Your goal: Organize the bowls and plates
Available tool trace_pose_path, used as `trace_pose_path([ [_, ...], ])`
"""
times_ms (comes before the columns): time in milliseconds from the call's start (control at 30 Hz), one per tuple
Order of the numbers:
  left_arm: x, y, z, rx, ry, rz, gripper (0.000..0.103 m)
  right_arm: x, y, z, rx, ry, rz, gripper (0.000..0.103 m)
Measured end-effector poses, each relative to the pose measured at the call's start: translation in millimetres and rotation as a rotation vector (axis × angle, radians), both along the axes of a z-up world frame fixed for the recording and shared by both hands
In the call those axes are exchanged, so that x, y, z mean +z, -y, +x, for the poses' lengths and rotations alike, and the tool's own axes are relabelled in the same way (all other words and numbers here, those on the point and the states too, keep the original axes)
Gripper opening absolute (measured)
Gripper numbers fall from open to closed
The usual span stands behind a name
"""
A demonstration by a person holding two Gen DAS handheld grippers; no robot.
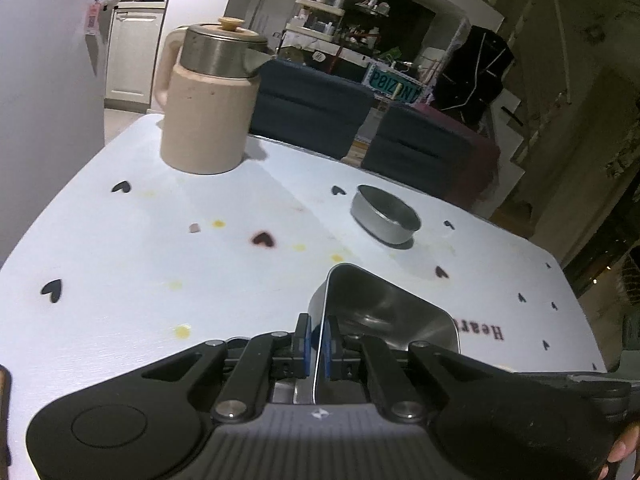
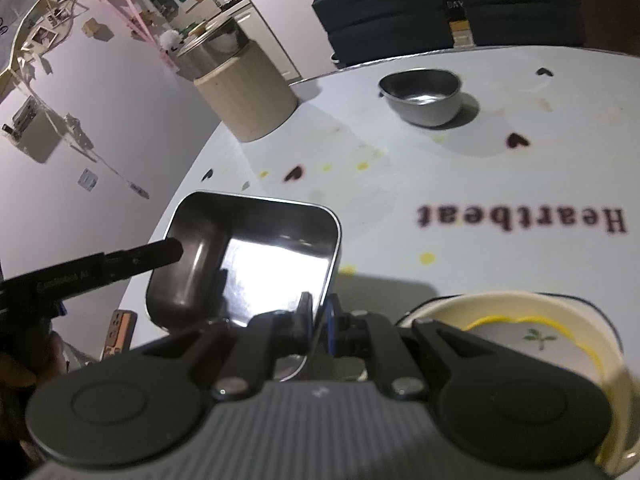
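Progress: the sorting looks to be midway. One rectangular metal tray [image 2: 256, 256] is held above the desk [image 1: 120, 240] by both tools, a round metal bowl [image 1: 386, 216] stands alone further back, and cream plates [image 2: 560, 328] are already nested at the lower right of the right wrist view.
Left to do: by the look of it, the tray has yet to be set down, and the bowl has yet to be gathered with the rest.
Left tool [image 1: 316, 344]: its blue pads are clamped on one wall of the tray, at the lower centre of its own frame.
Right tool [image 2: 318, 320]: pinched on the tray's nearer rim, while the left tool's black finger shows at the tray's left side.
Tray: brushed steel, rounded corners, upright walls, mirror-bright floor.
Bowl: steel, round, low-sided, dull outside and shiny within.
Plates: glazed cream, round, the inner one with a wavy yellow edge and a green sprig.
Desk: pale, smooth covering printed with dark hearts and the word "Heartbeat", with yellow spots.
Kettle [image 1: 208, 100]: beige body, steel collar, upper left of the left wrist view.
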State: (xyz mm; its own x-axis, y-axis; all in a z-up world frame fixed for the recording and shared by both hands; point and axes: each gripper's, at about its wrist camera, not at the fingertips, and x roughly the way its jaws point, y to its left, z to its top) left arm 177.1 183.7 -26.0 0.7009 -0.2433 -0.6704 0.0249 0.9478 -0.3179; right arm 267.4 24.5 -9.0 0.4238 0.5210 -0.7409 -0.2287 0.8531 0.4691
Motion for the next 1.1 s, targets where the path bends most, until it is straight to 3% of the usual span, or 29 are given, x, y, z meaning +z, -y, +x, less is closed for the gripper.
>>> trace_pose_path([
  [633, -23, -27, -4, 0.019, -0.098, 0.064, 0.006, -15, -43, 1, 0.069, -0.045, -0.023, 0.009],
  [1100, -38, -26, 2, 0.001, -0.155, 0.114, 0.006, -17, -50, 1, 0.090, -0.049, -0.037, 0.011],
])
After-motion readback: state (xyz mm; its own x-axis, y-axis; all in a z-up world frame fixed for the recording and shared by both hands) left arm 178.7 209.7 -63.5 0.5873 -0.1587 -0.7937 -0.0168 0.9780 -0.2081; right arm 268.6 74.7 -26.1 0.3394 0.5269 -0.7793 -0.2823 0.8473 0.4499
